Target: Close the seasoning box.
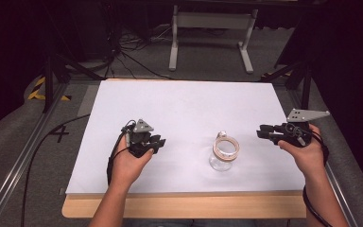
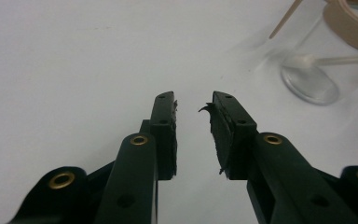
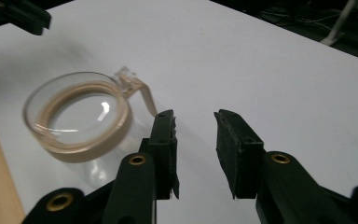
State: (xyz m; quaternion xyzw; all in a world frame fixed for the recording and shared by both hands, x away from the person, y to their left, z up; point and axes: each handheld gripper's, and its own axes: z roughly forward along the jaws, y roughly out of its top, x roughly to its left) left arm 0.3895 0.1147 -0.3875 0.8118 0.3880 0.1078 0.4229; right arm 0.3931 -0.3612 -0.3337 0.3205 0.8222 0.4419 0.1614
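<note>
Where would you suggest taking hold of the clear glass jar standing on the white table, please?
Probably by its clear lower wall, below the tan band at the rim. The glass jar stands upright between both open tools, so a level approach from the side suits it; the right hand-held gripper looks nearer. The handle-like tab on the rim seems too small for a sure grip.

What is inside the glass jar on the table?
The jar holds thin wooden sticks, seen through the glass. Its tan-rimmed lid is on top. How many sticks, I cannot tell.
</note>
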